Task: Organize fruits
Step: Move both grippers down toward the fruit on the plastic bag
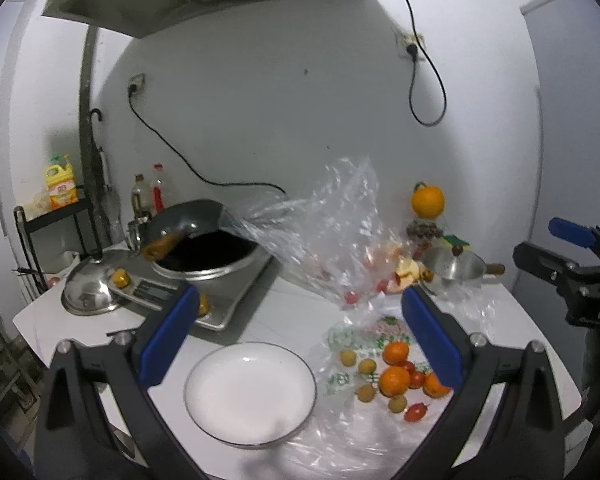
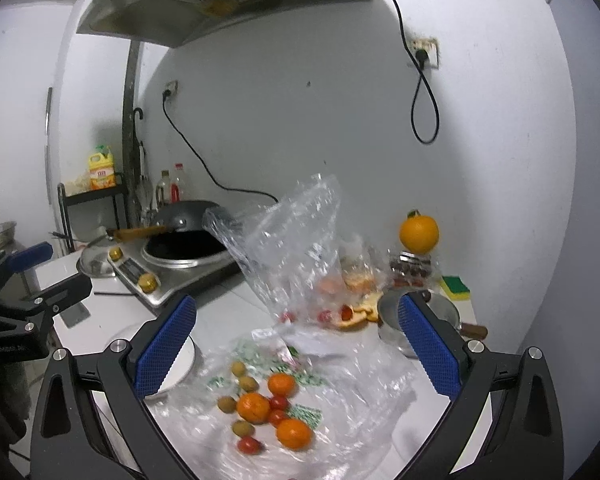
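Loose fruit lies on a flattened clear plastic bag (image 1: 380,440) on the white counter: three tangerines (image 1: 395,381) (image 2: 253,407), several pale longans (image 1: 367,366) (image 2: 227,404) and small red cherry tomatoes (image 1: 415,412) (image 2: 249,445). An empty white plate (image 1: 250,394) sits just left of the fruit; in the right wrist view the plate (image 2: 182,364) is mostly hidden behind a finger. My left gripper (image 1: 300,336) hovers open above the plate and fruit. My right gripper (image 2: 298,346) hangs open above the fruit pile, holding nothing.
A crumpled clear bag (image 1: 324,224) with more fruit stands behind the pile. An induction cooker with a dark wok (image 1: 204,248) and a steel lid (image 1: 88,288) fill the back left. A large orange (image 1: 427,200), a steel pot (image 1: 456,266) and a sponge (image 2: 455,288) are at the back right.
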{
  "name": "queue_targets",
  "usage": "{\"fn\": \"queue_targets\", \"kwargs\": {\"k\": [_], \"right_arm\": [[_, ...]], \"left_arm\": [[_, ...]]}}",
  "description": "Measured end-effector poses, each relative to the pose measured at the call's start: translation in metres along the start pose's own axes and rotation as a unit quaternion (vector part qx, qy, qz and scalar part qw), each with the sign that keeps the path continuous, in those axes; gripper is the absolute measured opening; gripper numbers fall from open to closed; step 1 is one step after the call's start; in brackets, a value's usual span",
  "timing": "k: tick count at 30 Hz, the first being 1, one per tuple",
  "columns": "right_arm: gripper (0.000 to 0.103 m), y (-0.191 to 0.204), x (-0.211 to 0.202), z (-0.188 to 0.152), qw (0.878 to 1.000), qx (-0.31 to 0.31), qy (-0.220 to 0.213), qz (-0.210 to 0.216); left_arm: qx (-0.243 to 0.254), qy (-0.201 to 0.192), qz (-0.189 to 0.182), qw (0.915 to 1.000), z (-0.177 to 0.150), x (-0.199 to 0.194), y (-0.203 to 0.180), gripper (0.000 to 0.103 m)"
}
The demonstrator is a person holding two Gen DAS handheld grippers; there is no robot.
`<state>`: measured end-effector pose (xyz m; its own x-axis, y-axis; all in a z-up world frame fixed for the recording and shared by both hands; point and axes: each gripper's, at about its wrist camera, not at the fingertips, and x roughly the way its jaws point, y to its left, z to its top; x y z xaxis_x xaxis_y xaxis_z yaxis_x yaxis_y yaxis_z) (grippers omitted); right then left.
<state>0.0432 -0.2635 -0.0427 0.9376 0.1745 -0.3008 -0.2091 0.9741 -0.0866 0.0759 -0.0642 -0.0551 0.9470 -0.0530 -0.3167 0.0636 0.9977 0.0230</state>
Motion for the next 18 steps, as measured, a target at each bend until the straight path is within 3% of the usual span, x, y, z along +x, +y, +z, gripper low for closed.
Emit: {"fn": "queue_targets", "kwargs": {"k": [9,18], "right_arm": [[0.102,-0.021,0.019,-0.031,0.999,-0.002,0.046,0.015],[0.096,-0.036,0.040,-0.060,0.995,0.003,0.090,0.043]], "left_arm": [[0.019,0.049,-0.020,0.9984,-0.026,0.030,-0.039,0.101],[0.032,0.101,-0.036,0.9937,-0.060,0.056,-0.064,0.101]]}}
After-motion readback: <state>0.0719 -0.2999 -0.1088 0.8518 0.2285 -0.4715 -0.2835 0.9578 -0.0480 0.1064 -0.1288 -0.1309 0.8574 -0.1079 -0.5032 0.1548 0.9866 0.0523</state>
